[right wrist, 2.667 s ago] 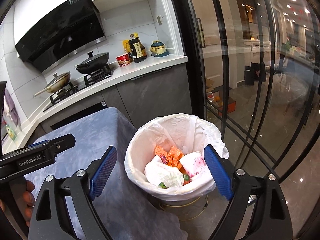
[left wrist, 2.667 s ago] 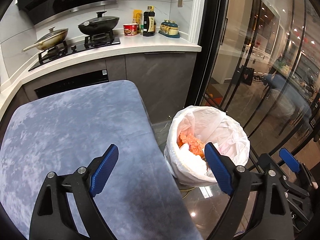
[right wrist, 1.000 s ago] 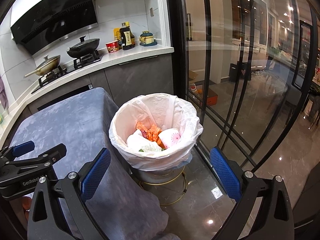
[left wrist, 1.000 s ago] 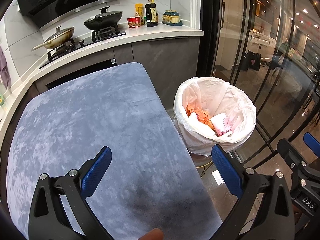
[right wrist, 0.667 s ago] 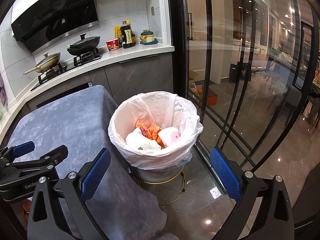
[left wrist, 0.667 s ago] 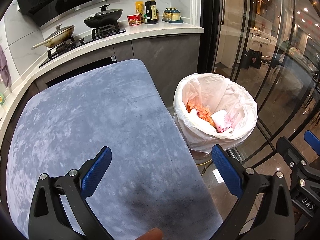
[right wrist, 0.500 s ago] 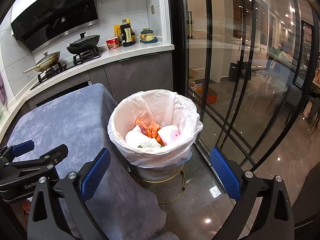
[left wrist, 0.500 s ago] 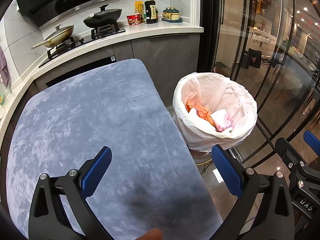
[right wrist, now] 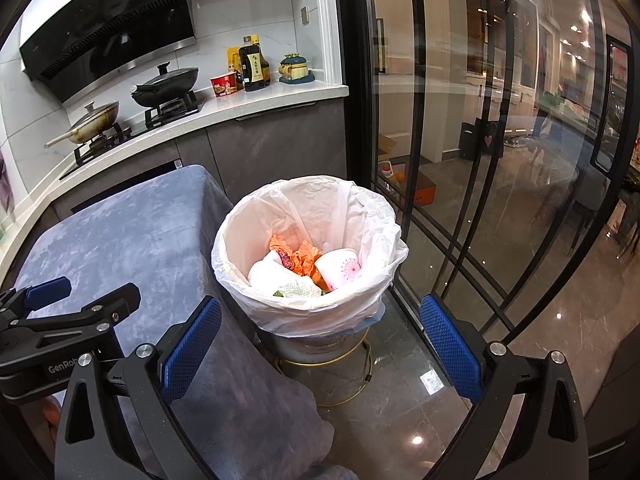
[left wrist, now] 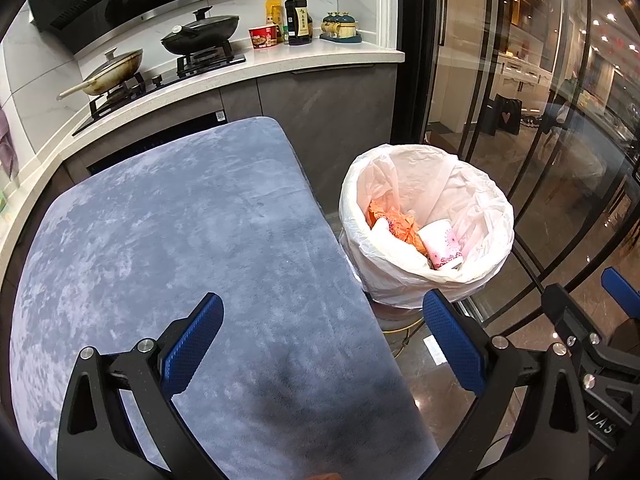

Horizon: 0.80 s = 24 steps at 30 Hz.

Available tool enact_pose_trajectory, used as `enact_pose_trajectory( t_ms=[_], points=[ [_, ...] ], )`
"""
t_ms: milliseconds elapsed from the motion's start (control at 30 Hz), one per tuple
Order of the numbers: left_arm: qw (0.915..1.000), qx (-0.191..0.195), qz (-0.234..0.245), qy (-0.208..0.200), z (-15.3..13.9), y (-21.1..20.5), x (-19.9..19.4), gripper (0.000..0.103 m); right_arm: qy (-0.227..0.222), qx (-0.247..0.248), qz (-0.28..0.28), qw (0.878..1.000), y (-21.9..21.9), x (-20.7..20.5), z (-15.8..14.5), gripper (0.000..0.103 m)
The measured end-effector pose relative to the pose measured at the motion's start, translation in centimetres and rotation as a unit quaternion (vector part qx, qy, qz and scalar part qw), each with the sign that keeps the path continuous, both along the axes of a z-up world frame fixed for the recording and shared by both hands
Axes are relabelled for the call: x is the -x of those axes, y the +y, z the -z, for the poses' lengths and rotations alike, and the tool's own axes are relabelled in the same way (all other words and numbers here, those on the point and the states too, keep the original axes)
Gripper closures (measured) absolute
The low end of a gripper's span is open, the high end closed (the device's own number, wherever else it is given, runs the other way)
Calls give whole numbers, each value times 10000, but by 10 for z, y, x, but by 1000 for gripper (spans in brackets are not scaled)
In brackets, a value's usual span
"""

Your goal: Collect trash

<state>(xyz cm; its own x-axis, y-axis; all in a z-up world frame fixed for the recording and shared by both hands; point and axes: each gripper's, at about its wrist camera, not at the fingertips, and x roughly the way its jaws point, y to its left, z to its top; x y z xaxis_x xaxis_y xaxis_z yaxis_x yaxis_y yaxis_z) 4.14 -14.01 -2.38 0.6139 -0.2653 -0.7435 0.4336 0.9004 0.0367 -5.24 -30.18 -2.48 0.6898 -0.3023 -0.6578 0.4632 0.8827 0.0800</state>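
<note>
Holding both tongs, left tongs (left wrist: 322,340) and right tongs (right wrist: 320,340), released and empty; bin (right wrist: 308,240) at twelve o'clock looks full; surface (left wrist: 160,220) bare; collecting seems done.

The blue-grey velvet-covered bench (left wrist: 168,240) is left bare; the white-lined round bin (right wrist: 240,248) beside it seems open above, hemmed by glass doors (right wrist: 500,160).
</note>
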Motion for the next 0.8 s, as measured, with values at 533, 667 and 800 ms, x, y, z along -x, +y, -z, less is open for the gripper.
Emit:
enact_pose_trajectory(
  t_ms=[533,667,800],
  points=[
    [9999,-72,-5,155,10,-20,-13,8,69,-48,57,9999,-13,-10,8,7],
    [9998,-129,-8,150,13,-25,-17,8,107,-92,54,9999,-19,-16,13,7],
    [9998,-161,-4,145,15,-29,-21,8,128,-109,42,9998,-22,-22,18,7]
  ],
)
